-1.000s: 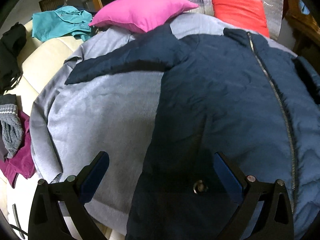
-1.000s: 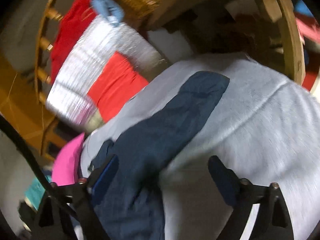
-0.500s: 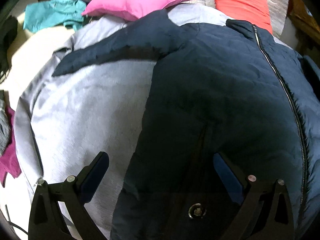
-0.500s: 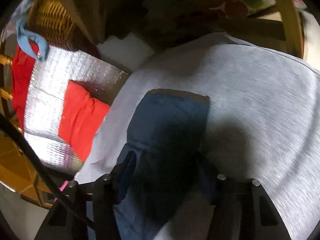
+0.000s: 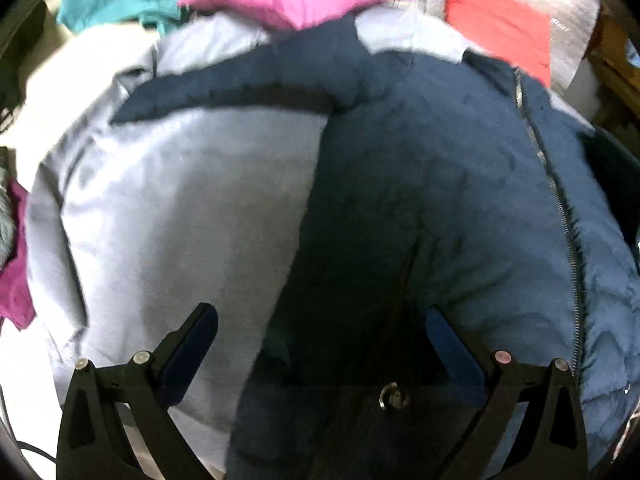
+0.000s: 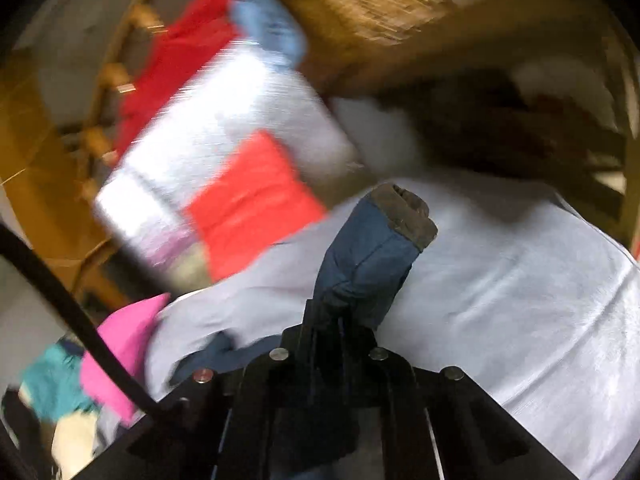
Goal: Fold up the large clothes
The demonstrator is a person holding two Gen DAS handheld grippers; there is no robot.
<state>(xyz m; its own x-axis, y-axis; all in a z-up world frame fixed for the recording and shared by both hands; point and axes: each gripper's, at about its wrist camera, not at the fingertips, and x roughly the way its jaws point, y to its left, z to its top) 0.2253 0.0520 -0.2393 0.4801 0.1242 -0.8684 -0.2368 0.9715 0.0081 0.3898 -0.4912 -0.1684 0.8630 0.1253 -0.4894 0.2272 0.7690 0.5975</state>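
One navy jacket (image 5: 440, 200) lies spread, zip up, on a grey sheet (image 5: 180, 220). Left gripper (image 5: 320, 344) hovers over its hem, fingers wide, holding nothing. Right gripper (image 6: 340, 320) has its fingers clamped on the sleeve (image 6: 372, 256); cuff points away, lifted off the sheet. A second ago those fingers stood open above the flat sleeve. Fold goes inward, toward the zip.

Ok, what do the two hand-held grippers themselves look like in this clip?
Both are black, angular frames with silver rivets. The left hand-held gripper has dark blue pads on its two fingers. A black cable runs past the right hand-held gripper. No hands or sleeves show.
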